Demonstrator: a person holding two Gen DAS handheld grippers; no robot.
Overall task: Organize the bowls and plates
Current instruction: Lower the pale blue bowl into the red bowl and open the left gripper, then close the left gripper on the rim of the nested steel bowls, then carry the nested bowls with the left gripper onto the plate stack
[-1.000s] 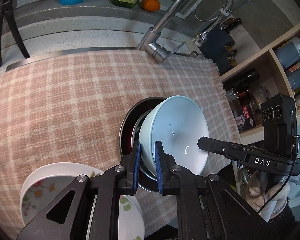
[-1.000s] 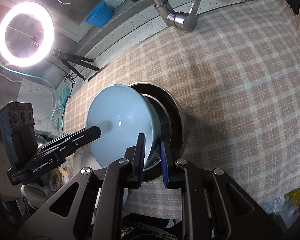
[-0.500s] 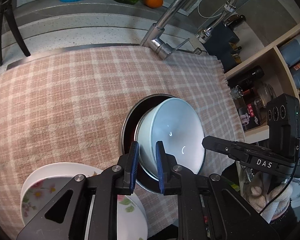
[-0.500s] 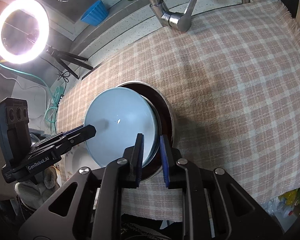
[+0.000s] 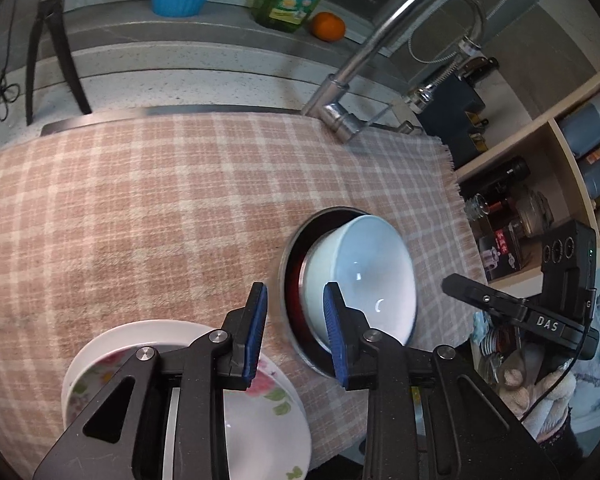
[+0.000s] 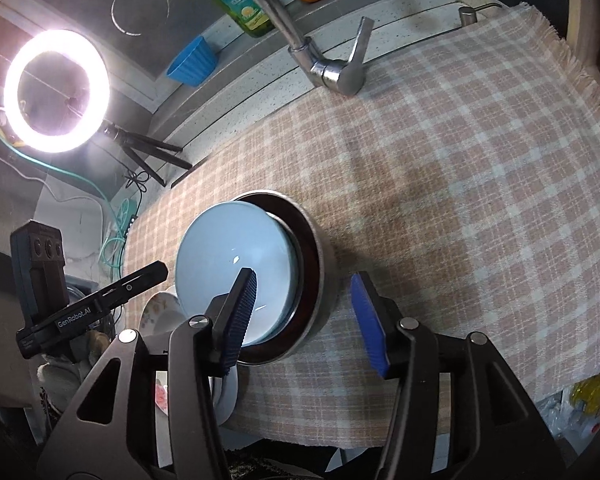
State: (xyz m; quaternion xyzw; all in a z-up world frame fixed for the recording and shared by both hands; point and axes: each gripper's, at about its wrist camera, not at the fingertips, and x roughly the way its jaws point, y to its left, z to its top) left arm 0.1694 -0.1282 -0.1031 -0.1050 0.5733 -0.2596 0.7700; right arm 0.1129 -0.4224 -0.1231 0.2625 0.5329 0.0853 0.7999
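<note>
Pale blue, the bowl (image 5: 374, 276) sits nested, slightly tilted, inside the dark metal-rimmed dish (image 6: 312, 256) on the checked cloth (image 5: 140, 208). Both grippers are spread and hold nothing. The left gripper (image 5: 294, 330) straddles the bowl's near-left rim, one finger over the cloth and one over the bowl. The right gripper (image 6: 306, 316) brackets the dish's near-right edge. A floral plate (image 5: 260, 420) lies near left, just under the left gripper, which makes that hand the closer one for it.

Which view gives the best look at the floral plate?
The left wrist view: the floral plate shows its rim and flower pattern beneath the open left gripper. The right wrist view shows only slivers of it behind the open right gripper, left of the light blue bowl.
</note>
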